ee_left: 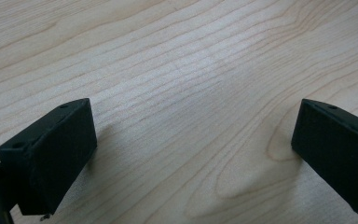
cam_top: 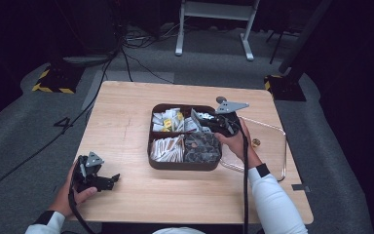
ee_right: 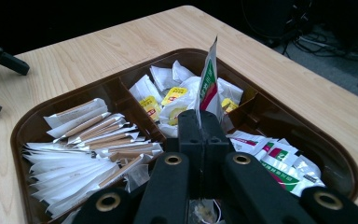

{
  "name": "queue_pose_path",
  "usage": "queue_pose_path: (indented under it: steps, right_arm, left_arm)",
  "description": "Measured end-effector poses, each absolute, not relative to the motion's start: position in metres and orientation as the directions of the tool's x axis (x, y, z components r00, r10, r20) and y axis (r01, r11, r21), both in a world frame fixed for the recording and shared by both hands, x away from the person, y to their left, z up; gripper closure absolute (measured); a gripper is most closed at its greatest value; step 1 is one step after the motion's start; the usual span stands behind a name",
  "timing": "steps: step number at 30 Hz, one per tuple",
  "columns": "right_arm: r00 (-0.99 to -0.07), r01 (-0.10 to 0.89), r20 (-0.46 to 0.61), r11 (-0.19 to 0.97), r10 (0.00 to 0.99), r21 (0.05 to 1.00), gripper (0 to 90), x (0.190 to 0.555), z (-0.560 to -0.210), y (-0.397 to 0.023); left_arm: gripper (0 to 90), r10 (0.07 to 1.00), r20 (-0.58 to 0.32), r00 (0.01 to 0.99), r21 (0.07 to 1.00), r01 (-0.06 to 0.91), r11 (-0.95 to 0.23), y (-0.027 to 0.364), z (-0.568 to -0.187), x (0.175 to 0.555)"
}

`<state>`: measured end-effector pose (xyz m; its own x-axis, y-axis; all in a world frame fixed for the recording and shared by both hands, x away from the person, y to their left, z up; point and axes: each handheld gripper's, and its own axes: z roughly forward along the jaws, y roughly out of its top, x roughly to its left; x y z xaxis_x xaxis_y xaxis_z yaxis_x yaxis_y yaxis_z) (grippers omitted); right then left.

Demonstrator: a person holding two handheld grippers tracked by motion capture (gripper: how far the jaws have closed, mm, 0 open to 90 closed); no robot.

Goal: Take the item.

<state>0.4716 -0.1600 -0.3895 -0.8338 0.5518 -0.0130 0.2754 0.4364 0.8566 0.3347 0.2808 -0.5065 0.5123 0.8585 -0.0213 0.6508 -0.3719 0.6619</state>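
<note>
One sachet (ee_right: 209, 81) stands pinched upright in the right hand-held gripper (ee_right: 202, 122) above the brown tray (ee_right: 98, 91), mid-worktop, likely being lifted out; the left hand-held gripper (cam_top: 108, 180) waits wide near the worktop's front-left corner.

A: How's the light? 
B: The table (cam_top: 126, 117) is brightly lit from above, while the room behind falls almost to black. 
A: Any shadows? 
B: Soft ones spread on the wood beside the left gripper (ee_left: 193, 154), whose jaws look slightly blurred up close. 
A: Glare? 
B: A mild sheen on the brown tray (ee_right: 307, 140) rim and the white packets (ee_right: 74, 158); the high view is grainy.
</note>
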Motion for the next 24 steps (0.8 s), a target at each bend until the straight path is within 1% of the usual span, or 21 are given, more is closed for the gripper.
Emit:
queue_pose_path:
  steps: [10,24]
  right_arm:
    - [-0.855,0.236,-0.038,0.454,0.517,0.859,90.0,0.454,-0.383,-0.165]
    - [-0.884,0.203,-0.048,0.475,0.465,0.856,90.0,0.433,-0.384,-0.164]
  left_arm:
    - [0.2,0.859,-0.022,0.512,0.662,0.651,-0.371,0.281,-0.506,0.335]
    - [0.3,0.858,-0.021,0.512,0.662,0.651,-0.372,0.281,-0.506,0.335]
